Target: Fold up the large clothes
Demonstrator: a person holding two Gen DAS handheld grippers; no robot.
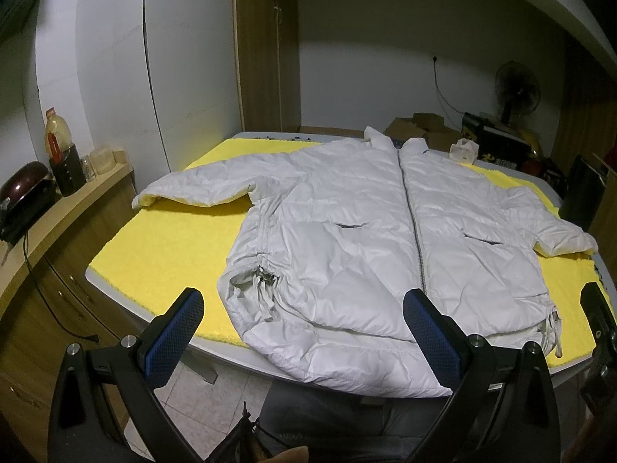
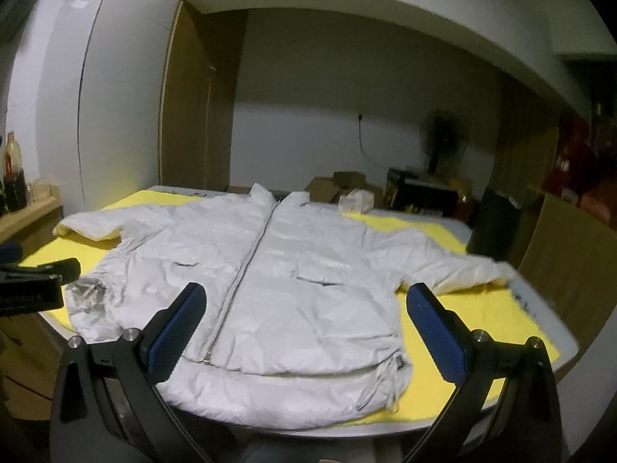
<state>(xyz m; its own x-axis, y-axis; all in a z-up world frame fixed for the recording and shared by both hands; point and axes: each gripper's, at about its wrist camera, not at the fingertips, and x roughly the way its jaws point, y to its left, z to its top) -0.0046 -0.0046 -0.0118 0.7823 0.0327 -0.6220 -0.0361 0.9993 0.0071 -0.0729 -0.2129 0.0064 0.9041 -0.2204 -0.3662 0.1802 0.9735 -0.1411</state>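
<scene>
A white puffer jacket [image 1: 347, 231] lies flat and zipped, front up, on a yellow cloth [image 1: 162, 247] over the table, both sleeves spread out sideways; it also shows in the right wrist view [image 2: 293, 289]. Its hem hangs slightly over the near table edge. My left gripper [image 1: 304, 308] is open and empty, held above the hem's left half. My right gripper [image 2: 304, 305] is open and empty, held above the hem's right half. The right gripper's tip shows at the far right of the left wrist view [image 1: 595, 308]; the left one shows at the left edge of the right wrist view [image 2: 38, 281].
A wooden counter [image 1: 69, 200] on the left holds bottles and a dark pot [image 1: 23, 189]. Behind the table are cardboard boxes [image 1: 420, 127], a standing fan [image 1: 516, 88] and a small plastic bag [image 1: 464, 150]. A dark chair [image 1: 582, 193] stands at the right.
</scene>
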